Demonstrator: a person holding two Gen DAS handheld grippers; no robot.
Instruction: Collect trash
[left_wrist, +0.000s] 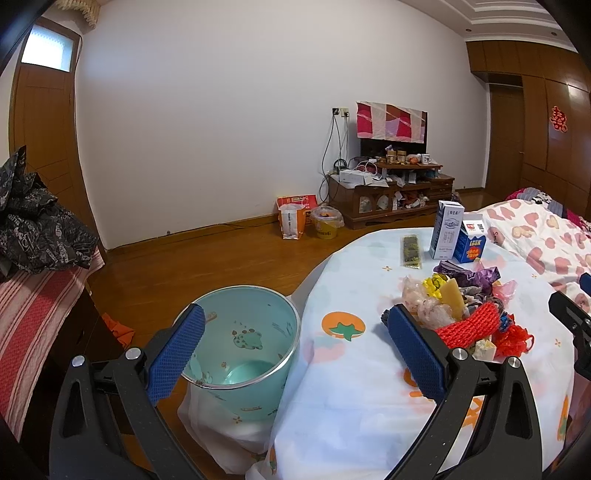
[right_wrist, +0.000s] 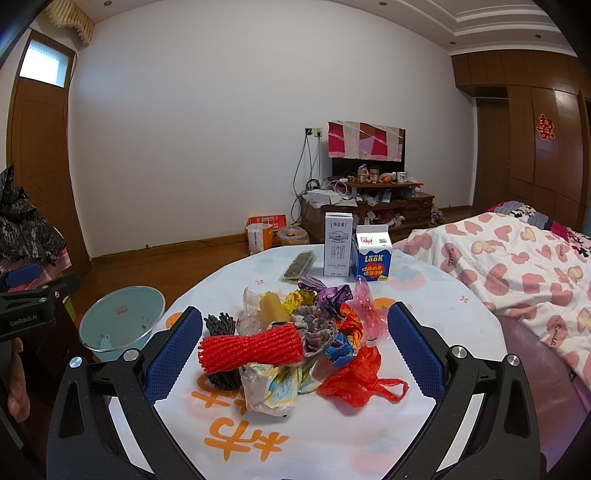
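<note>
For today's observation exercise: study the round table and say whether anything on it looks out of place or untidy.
Yes. A heap of crumpled wrappers, a red foam net and a red plastic bag lies loose mid-table. The two cartons behind stand upright. The bin beside the table holds none of it yet. Nothing looks spilled.

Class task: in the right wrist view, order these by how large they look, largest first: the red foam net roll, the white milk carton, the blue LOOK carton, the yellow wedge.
1. red foam net roll, though it lies nearest the camera
2. white milk carton
3. blue LOOK carton
4. yellow wedge
</note>
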